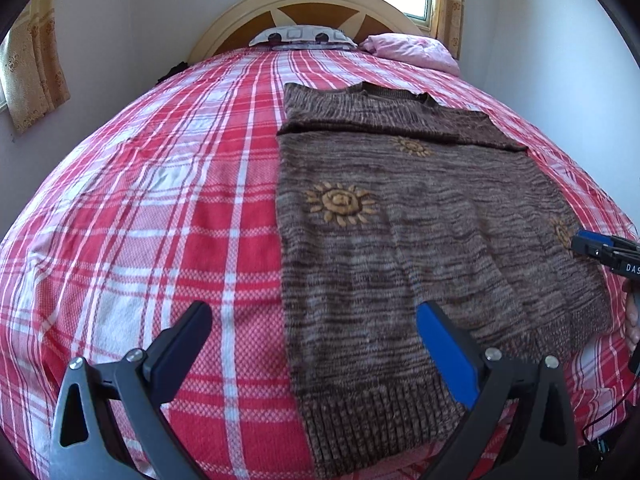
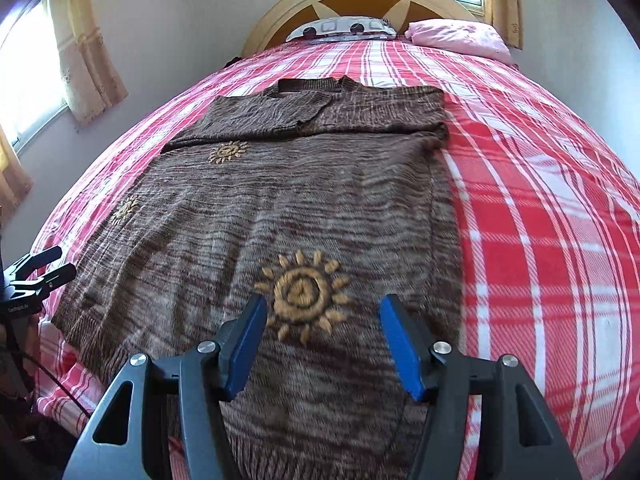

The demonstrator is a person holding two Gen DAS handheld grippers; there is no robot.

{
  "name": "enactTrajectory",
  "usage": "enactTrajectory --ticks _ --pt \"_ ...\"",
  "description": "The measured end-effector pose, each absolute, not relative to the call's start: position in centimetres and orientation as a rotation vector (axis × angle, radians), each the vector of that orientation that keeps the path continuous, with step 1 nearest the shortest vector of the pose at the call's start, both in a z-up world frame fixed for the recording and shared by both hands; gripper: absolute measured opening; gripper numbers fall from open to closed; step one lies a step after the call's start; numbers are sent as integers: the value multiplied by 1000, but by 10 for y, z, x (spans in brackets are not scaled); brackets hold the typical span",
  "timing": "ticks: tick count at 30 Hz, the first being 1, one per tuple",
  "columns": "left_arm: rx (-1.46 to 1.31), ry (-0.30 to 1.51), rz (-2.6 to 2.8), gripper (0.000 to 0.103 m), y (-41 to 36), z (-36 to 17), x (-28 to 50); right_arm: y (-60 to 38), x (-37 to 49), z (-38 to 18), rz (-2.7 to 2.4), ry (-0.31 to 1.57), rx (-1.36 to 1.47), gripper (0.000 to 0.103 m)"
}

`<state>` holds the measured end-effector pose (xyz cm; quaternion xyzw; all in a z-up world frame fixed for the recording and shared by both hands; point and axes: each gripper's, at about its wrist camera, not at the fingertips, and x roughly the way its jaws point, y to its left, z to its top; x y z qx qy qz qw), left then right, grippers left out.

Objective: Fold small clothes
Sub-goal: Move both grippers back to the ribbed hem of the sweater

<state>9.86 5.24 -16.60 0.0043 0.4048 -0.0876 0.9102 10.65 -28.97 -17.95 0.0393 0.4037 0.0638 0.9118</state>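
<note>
Sweater: The sweater (image 1: 420,216) lay flat on the bed (image 1: 160,200), collar toward the headboard (image 1: 304,4), hem nearest me. I judged it laid out this way so both lower corners stood within reach.

Sleeves: Both sleeves lay folded across the chest, just below the collar. I judged this gave the sweater straight side edges for the next fold.

Left gripper: I held the left gripper (image 1: 316,332) above the sweater's hem corner on my left side. Its jaws stood apart with nothing between them; one finger sat over the plaid sheet, the other over the knit. I judged this straddle was meant to take the side edge.

Right gripper: I held the right gripper (image 2: 324,332) above the sweater's lower right part, just hem-side of the nearest sun motif (image 2: 302,294). Its jaws stood apart and held nothing; the knit lay undisturbed below them.

Surroundings: A pillow (image 2: 344,28) and a pink bundle (image 2: 460,38) sat at the headboard, well apart from the sweater, so I judged the fold path free.

Stage: I judged the sleeve step done and the body fold not yet begun.

Next move: I judged both grippers needed to drop to the hem and close on both layers, since a single layer would let the fold sag.
</note>
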Motion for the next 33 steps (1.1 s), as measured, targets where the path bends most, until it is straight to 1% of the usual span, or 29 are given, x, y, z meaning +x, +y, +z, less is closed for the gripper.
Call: enactTrajectory --ticks 22,23,26,28,30,33 --pt "22 861 -186 102 59 -182 74 -321 56 -186 68 843 143 60" --pt "25 862 -188 99 59 -183 73 -322 54 -186 66 847 150 60" --pt "13 863 -205 96 58 -184 69 -327 49 -188 73 852 170 60" --pt "12 853 -215 89 56 -183 64 -328 44 -190 84 855 180 60" --pt "12 855 -226 80 53 -182 61 -328 38 -191 103 861 197 60" --pt "-1 858 -245 77 50 -181 57 -325 29 -194 119 878 197 60"
